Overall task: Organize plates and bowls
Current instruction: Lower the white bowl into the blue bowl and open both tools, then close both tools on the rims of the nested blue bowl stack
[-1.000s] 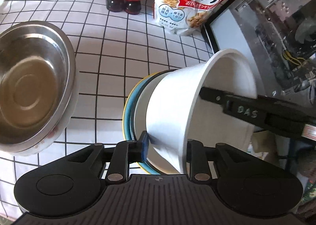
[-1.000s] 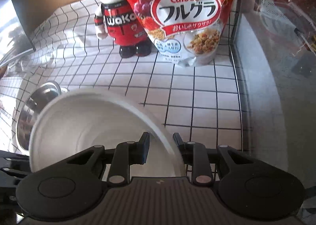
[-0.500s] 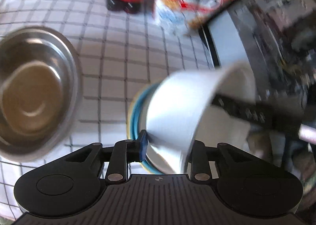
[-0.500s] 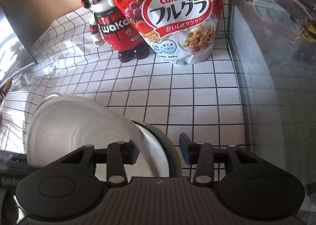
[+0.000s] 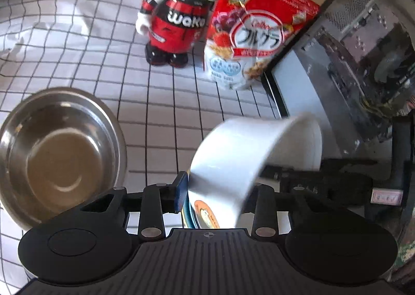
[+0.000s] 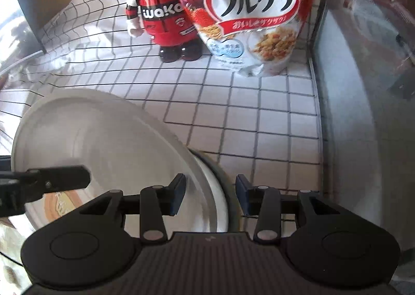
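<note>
At 6 o'clock in the left wrist view, the left gripper (image 5: 216,192) pinches the stiff, slick, breakable white bowl (image 5: 249,149) by its wall, while the right gripper (image 6: 210,195) stands parted, holding nothing.

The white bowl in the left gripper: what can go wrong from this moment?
The white bowl hangs tilted from the left gripper, pinched only at its rim, so it may slip. The right gripper is open and gives no support. If it falls, it could strike the plates below.
</note>
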